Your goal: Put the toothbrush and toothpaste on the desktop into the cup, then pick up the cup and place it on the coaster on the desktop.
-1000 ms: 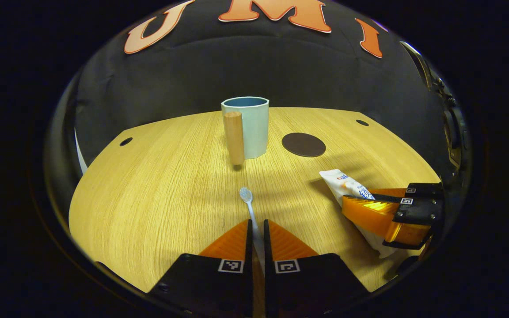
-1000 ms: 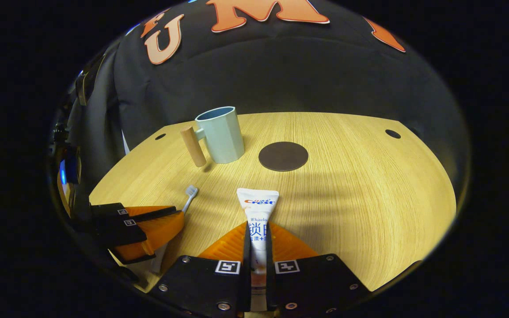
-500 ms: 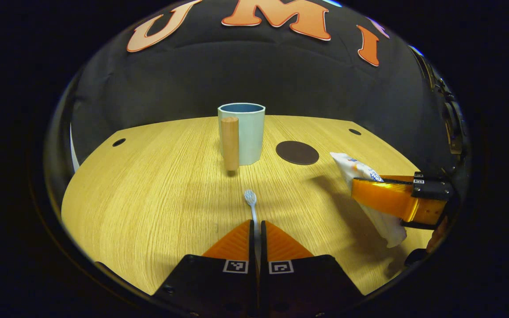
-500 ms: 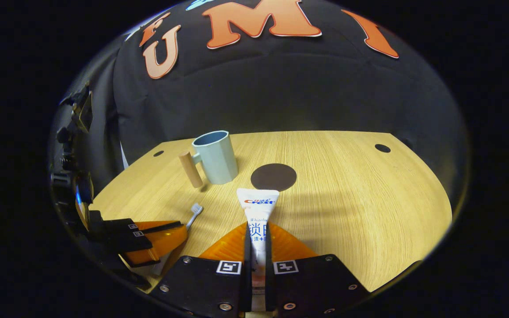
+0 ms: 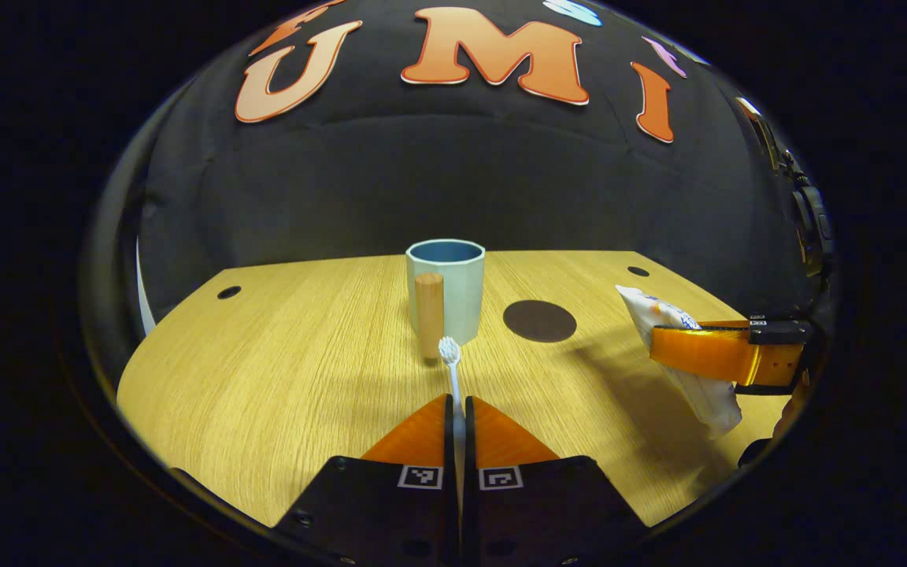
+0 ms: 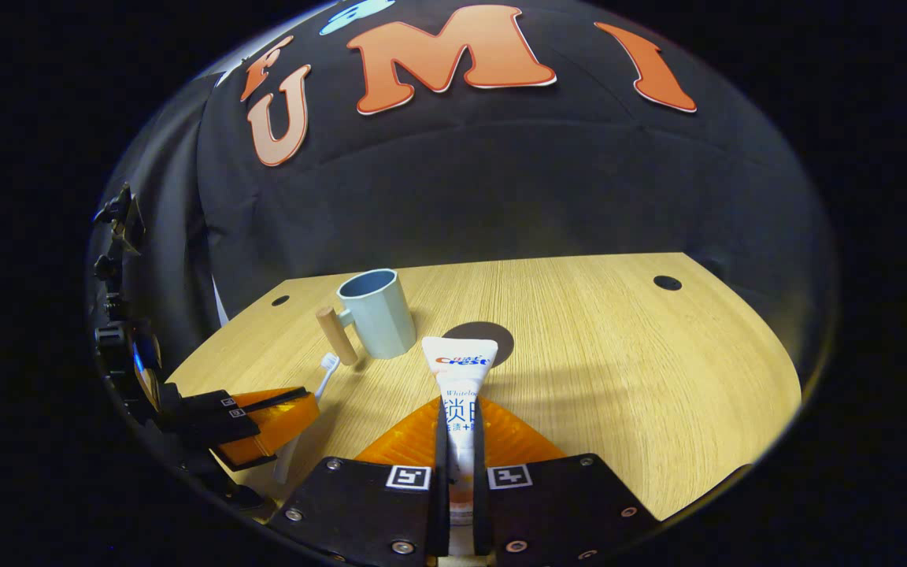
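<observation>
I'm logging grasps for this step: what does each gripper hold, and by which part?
Left gripper: toothbrush, gripped on its handle, head forward. Right gripper: toothpaste, gripped across its mid body, crimped end forward.

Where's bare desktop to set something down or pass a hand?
Free: the broad right stretch of the desktop, from the coaster to the corner hole; also the left part, from the cup to the other hole. Crowded: mid-front, where the left tongs grip the toothbrush and the right tongs the toothpaste.
</observation>
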Available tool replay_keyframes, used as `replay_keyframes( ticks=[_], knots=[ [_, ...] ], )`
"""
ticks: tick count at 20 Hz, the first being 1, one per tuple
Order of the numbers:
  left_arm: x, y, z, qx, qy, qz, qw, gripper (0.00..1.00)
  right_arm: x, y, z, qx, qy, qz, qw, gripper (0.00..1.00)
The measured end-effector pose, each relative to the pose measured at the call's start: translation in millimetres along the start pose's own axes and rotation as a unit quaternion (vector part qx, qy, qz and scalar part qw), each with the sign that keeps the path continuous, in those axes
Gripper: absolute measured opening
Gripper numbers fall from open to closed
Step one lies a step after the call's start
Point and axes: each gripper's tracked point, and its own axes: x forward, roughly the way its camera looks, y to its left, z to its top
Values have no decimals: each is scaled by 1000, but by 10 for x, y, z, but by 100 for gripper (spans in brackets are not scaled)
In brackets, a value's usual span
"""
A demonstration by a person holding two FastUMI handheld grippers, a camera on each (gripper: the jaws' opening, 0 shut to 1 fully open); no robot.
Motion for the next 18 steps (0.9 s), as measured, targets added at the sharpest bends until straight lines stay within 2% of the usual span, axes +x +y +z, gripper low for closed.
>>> replay_keyframes(
  ticks=[7,18],
  knots=[
    [-19,-23,595,16,-77,1,997,2,-161,-16,425,-15,-54,-3,998,12],
    [70,136,1525,2,-171,-3,985,2,-296,88,1098,-37,-137,8,990,12]
  ],
)
